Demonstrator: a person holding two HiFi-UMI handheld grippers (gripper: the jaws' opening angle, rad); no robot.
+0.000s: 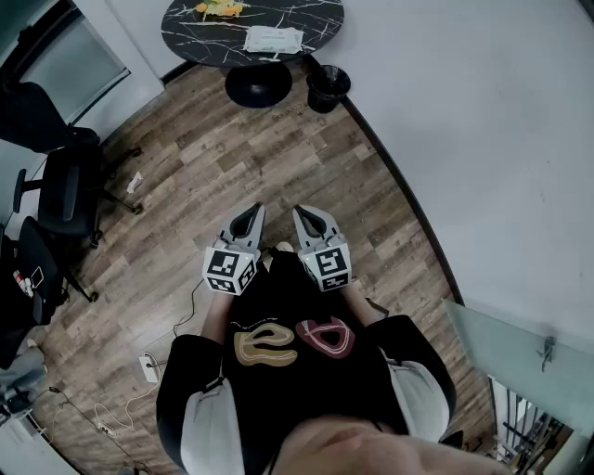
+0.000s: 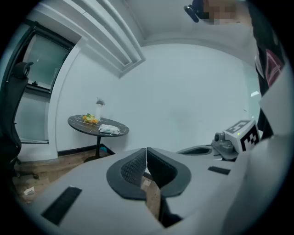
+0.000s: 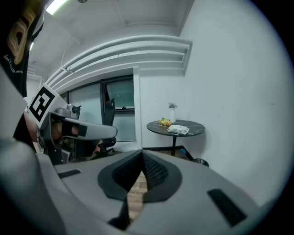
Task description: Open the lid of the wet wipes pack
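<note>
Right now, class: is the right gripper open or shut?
Shut. The right gripper has its pads touching at the tips, with nothing between them.

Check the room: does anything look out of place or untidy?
Only floor clutter: a white scrap lies on the wooden floor beside the office chair, and a power strip trails loose cable. The wet wipes pack sits flat on the round table.

— Wet wipes pack [image 1: 273,39], where?
— Lying flat on round dark marbled table [image 1: 186,28], near the edge, far end of room.
— Look?
— Soft white rectangular pkg, pale greenish print on top, slightly crumpled, long side along table edge.
— Lid?
— Top face up; too small to tell open vs shut.
</note>
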